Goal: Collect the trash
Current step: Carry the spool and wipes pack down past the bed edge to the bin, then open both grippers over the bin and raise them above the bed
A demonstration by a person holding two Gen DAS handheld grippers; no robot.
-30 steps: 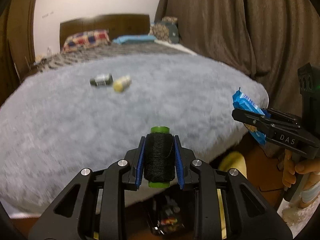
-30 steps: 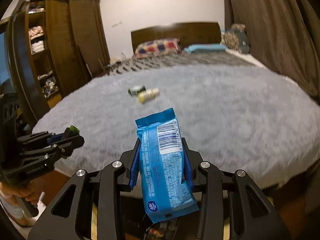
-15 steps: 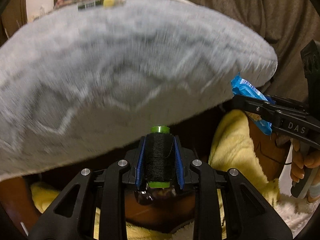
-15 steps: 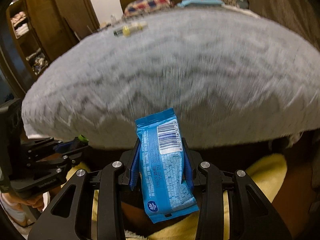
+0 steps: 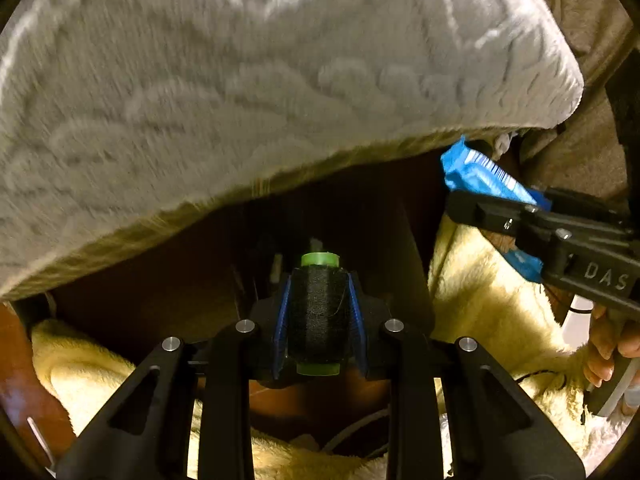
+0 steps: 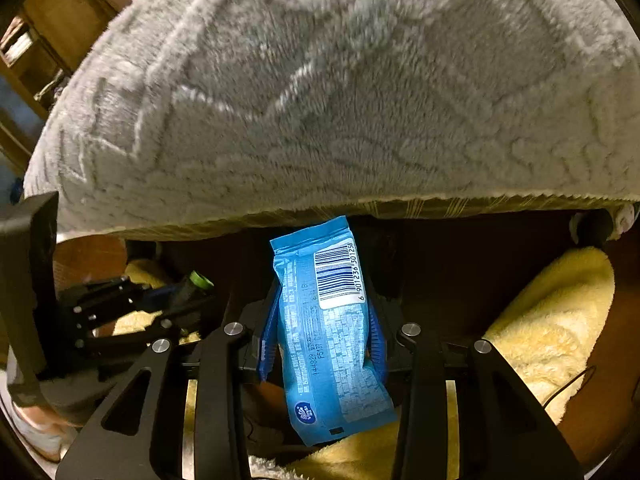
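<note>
Both tongs are loaded and tipped steeply downward at the foot of the bed! Biggest thing in shot is the grey fleece blanket (image 5: 256,80), draped over the mattress edge and filling the upper half of both views, so the action sits below the overhang. Under it, a yellow fluffy rug (image 6: 552,320) spreads over the reddish floor, and between the two lies a dark gap; whether a bin waits in there, I cannot tell.

Next in size, the right gripper (image 6: 322,332) is pinching a blue snack wrapper (image 6: 328,332) across its middle, barcode end up, tail hanging below the pads. That grip, I reckon, keeps the limp packet from slipping. A hand (image 5: 608,344) shows behind its handle at the edge of the left view.

Smaller again, the left gripper (image 5: 318,316) is clamped on a black thread spool (image 5: 318,312), pads flat against the wound sides, green ends poking out top and bottom. Both pieces of trash are off the bed, in the air, side by side. My call: drop-off comes next.
</note>
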